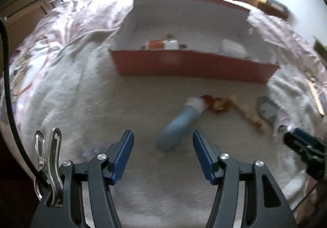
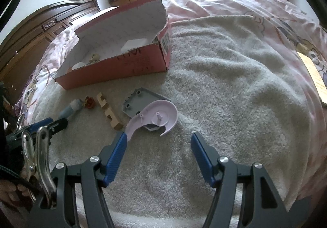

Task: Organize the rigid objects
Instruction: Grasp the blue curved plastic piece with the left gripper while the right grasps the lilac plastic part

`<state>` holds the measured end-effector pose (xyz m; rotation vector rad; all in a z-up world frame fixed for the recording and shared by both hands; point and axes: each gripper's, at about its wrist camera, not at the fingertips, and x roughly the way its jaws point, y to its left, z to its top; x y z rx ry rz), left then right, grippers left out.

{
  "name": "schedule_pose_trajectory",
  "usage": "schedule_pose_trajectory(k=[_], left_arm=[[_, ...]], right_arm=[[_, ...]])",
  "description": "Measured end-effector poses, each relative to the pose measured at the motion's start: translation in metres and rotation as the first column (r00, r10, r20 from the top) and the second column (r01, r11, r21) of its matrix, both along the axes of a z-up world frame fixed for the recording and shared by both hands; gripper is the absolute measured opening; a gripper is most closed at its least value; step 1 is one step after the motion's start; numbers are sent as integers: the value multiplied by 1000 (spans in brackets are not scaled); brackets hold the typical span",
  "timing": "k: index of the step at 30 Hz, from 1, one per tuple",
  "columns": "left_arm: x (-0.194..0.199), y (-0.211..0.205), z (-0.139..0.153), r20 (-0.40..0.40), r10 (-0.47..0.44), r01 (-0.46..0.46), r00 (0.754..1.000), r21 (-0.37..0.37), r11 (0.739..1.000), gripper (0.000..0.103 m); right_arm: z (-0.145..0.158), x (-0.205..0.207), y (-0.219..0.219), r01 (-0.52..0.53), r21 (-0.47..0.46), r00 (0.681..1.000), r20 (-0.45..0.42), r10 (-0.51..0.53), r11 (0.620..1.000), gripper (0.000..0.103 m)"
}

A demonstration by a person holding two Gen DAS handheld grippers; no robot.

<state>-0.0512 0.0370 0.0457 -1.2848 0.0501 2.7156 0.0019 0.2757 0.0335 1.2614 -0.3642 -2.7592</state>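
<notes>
Both grippers over the bed, grey towel [image 2: 224,68] spread as work surface. L gripper [image 1: 163,142]: fingers spread, nothing between the pads; blue tube w/ white cap [image 1: 177,125] lies on the towel just ahead of them, roughly centred in the gap but not touched. R gripper [image 2: 158,142]: fingers spread too, empty; left fingertip sits right at the tail of the lilac plastic shell [image 2: 155,117], can't tell if touching. Shell rests on top of a grey plate [image 2: 143,99]. Betw. tube and plate, in a loose row: small red/gold piece [image 2: 89,102], then wooden notched block [image 2: 106,111]. Red cardboard box [image 1: 190,64] stands further back on the towel, open top, white inside; a few items already in it (white pieces, something orange/white; left-wrist view too blurred to ID). Step in hand, my read: approach for next pick, L side lined up on the tube, so sorting is partway, w/ five-ish pieces left outside the box. Next move calls for: drop L fingers down astride the tube body, squeeze across its width (round, may roll on the pile, so go slow), lift, carry over the near box wall, release inside. R can take the shell after; thin curved rim, needs an edge pinch, and it may drag the grey plate along.
</notes>
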Motion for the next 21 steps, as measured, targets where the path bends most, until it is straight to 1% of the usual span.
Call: schedule_pose_trajectory(k=[3,5,6,7,8,9,11,12,15,19,21], left_arm=[[-2,11,-2,-16,-41,40,999,-32,999,62],[-4,18,-4,-23,-65,64,998,-38,997,60],[-5,21,-4,-28,-74,72,997,-44,996,55],[-6,23,-5,-32,-82,80,996,-55,995,46],[-8,24,-5,-34,-87,85,996,-61,995,40],[-8,26,-4,-38,-93,91,995,-66,994,29],[-8,25,-1,-49,-105,102,993,-53,993,25],[-6,25,1,-53,-112,110,992,-42,993,19],[-3,23,2,-53,-120,120,991,-15,993,19],[-2,20,-1,-45,-106,106,993,12,994,19],[-2,17,-2,-42,-102,103,994,28,994,19]], right_arm=[[-1,0,-1,-2,2,1000,2,2,1000,69],[-1,-1,-1,-3,4,1000,3,3,1000,69],[-1,-1,0,-2,4,1000,4,2,1000,69],[-1,-1,0,-2,3,1000,4,2,1000,69],[-1,-1,0,-2,2,1000,4,2,1000,69],[-1,-1,0,-3,4,1000,3,3,1000,69],[-1,-2,0,-5,8,1000,2,5,1000,69],[-1,-1,0,-7,9,1000,1,7,1000,69],[0,-2,-2,-18,20,1000,-6,19,1000,69],[1,-4,-9,-40,43,999,-8,40,998,69],[1,-6,-16,-58,74,998,-11,59,996,74]])
